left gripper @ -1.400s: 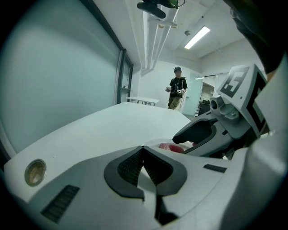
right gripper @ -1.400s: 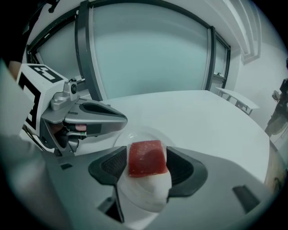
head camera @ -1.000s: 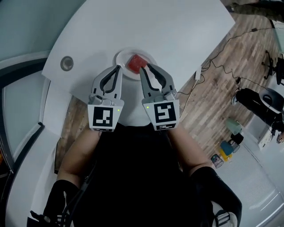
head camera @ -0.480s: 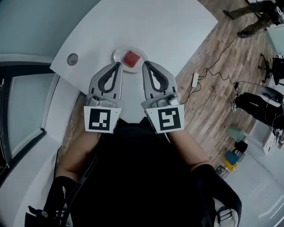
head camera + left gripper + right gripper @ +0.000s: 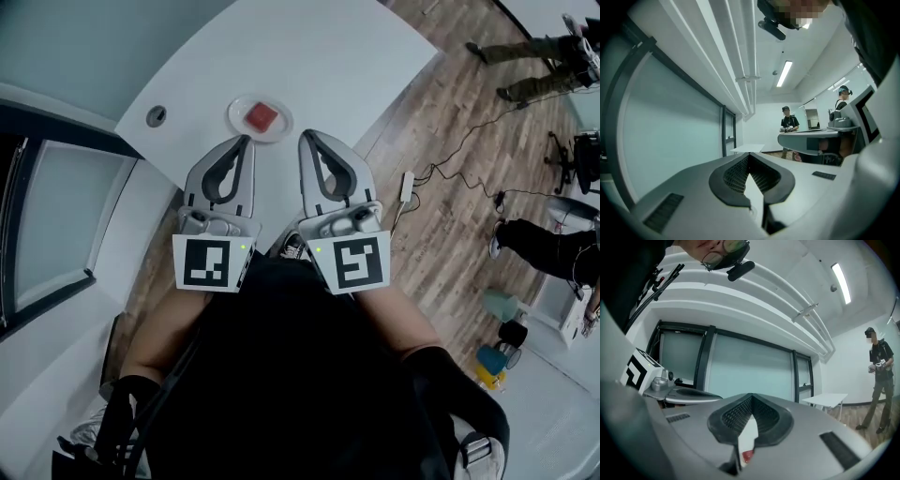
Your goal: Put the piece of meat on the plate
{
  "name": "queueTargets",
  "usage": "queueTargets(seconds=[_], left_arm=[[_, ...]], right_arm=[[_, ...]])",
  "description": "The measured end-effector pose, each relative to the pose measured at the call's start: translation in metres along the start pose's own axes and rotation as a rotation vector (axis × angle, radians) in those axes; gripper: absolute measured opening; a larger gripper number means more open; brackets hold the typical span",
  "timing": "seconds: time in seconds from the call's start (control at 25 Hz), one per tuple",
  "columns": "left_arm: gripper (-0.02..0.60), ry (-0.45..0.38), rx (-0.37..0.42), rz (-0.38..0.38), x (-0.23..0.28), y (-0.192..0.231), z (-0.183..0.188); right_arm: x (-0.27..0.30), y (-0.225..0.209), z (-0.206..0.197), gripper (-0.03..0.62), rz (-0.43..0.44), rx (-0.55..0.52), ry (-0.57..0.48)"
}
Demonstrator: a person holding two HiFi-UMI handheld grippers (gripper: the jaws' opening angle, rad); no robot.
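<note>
Up above the table point(image 5: 328, 56) edge, left gripper point(image 5: 246, 141) and right gripper point(image 5: 307, 137) are both pressed shut, holding nothing. Meat point(image 5: 262, 116) sits on the plate point(image 5: 238, 113) near that edge, apart from both. Wide white table beyond.

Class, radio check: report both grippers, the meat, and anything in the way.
Left gripper shut, empty. Right gripper shut, empty. Meat sits on the plate, grippers apart from it. Nothing in the way.

The person is wearing a black top point(image 5: 281, 366). The left gripper point(image 5: 246, 141) and right gripper point(image 5: 307, 139) are showing grey shells and black ribbed pads, with black-and-white marker cubes point(image 5: 211, 263) behind them — each glowing with a small green light.
</note>
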State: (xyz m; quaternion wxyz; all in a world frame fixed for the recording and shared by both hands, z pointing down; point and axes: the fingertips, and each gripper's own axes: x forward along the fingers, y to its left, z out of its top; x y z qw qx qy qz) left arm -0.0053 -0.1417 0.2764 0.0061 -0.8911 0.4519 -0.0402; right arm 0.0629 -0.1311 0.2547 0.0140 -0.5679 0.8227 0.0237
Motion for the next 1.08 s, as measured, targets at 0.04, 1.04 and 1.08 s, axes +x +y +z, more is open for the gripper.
queueTargets(seconds=[0.04,1.04,1.08], left_arm=[[-0.011,-0.008,0.005,0.013,-0.006,-0.005,0.005],[-0.011,-0.088,0.055,0.066,-0.054,-0.063,0.031],[-0.011,-0.089,0.057,0.065,-0.055,-0.065,0.031]], right_arm=[[-0.007,0.001,0.005,0.003,0.005,-0.006,-0.016],[-0.077,0.019,0.033,0.003,0.047,-0.038,-0.101],[-0.079,0.018,0.033,0.003,0.045,-0.039,-0.102]])
